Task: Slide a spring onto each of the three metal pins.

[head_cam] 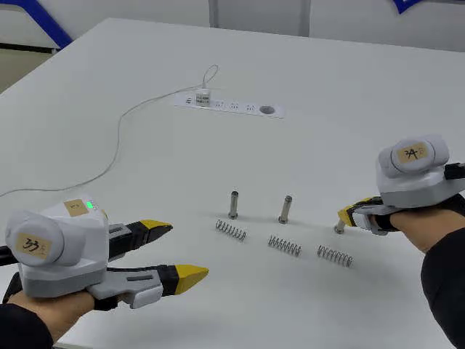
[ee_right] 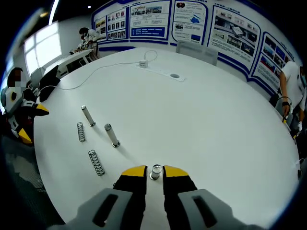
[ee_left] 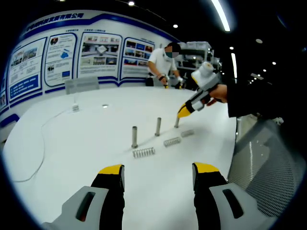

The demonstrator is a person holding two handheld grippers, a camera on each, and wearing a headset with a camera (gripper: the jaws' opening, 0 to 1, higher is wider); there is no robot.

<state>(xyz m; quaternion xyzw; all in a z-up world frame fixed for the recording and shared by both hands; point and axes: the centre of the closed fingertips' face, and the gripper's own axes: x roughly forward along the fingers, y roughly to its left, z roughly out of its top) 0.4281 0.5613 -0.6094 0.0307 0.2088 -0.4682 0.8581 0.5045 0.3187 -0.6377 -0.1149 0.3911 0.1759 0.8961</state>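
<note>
Your left tongs (head_cam: 185, 249) hover low over the near-left of the white tabletop (head_cam: 327, 80), jaws spread wide and holding nothing; in the left gripper view the two yellow tips (ee_left: 159, 168) stand well apart with bare surface between them. Your right tongs (head_cam: 345, 216) are drawn in to about a pin's width and closed on the right pin (head_cam: 339, 227); in the right gripper view its head (ee_right: 156, 171) sits between the yellow tips, one on either side. The left pin (head_cam: 233, 204) and middle pin (head_cam: 285, 209) stand upright and bare, in a row with the right one. Three springs lie flat on the tabletop, one just in front of each pin and none on a pin: left spring (head_cam: 230, 230), middle spring (head_cam: 284, 246), right spring (head_cam: 334, 255). Further back is a power strip (head_cam: 240, 107) with a white cable (head_cam: 116, 145) trailing left.
</note>
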